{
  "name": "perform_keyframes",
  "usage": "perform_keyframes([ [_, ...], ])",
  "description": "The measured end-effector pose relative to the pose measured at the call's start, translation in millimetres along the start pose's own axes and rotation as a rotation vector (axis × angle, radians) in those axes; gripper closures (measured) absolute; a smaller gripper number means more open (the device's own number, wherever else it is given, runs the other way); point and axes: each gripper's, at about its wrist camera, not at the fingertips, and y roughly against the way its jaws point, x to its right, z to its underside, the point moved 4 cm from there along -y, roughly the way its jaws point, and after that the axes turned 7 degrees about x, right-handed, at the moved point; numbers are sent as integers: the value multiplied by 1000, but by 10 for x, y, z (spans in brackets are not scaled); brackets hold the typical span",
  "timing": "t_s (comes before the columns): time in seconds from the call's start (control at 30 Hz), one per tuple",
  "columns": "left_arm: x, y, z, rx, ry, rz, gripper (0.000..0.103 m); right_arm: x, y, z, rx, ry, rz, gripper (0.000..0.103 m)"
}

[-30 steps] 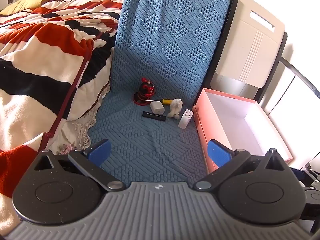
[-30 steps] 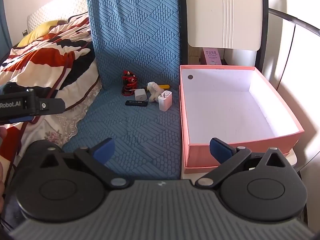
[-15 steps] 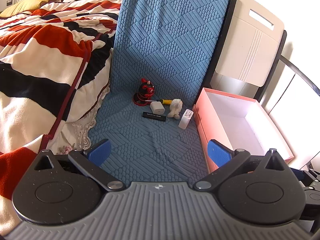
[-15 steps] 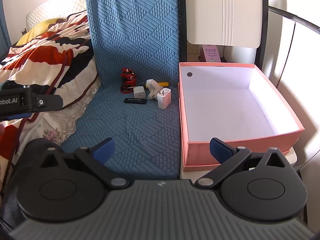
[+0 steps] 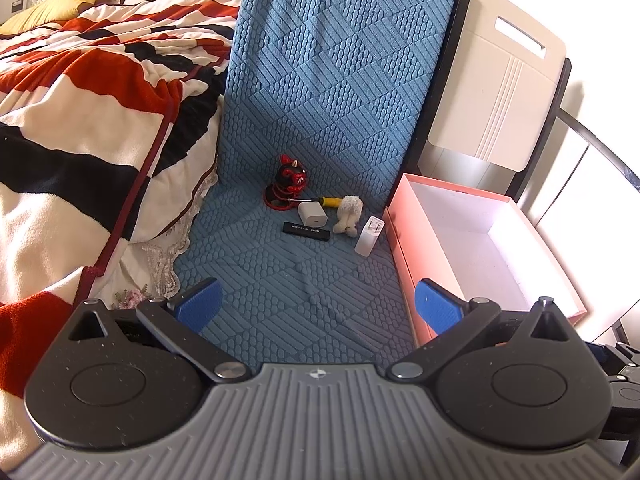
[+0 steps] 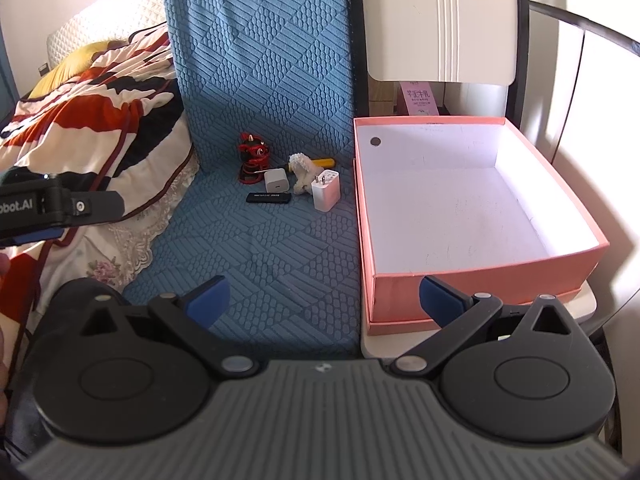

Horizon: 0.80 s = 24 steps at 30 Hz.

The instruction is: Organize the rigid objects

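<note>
Small objects lie at the back of a blue textured mat (image 5: 312, 280): a red and black figurine (image 5: 289, 184), a yellow-handled screwdriver (image 5: 326, 201), a white cube charger (image 5: 311, 213), a black USB stick (image 5: 306, 226), a fluffy white toy (image 5: 349, 214) and a white plug adapter (image 5: 369, 236). The same group shows in the right wrist view, with the adapter (image 6: 326, 190) nearest the open pink box (image 6: 480, 276). My left gripper (image 5: 316, 306) and right gripper (image 6: 324, 298) are both open and empty, well short of the objects.
The pink box (image 5: 404, 248) stands right of the mat on a white stand (image 6: 460, 340). A striped red, black and white blanket (image 5: 80, 128) lies left. A white panel (image 5: 496, 76) leans behind the box. The left gripper's body (image 6: 48, 208) shows at the right view's left edge.
Both grippers have moved slightly forward toward the objects; the objects and the box have not moved. Both stay open.
</note>
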Motion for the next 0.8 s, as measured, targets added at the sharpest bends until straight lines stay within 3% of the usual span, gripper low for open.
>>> perform_keyframes([
  [0.8,0,29,1,12,-3,9,0,-13,-27,9,-18,-11,13,0],
])
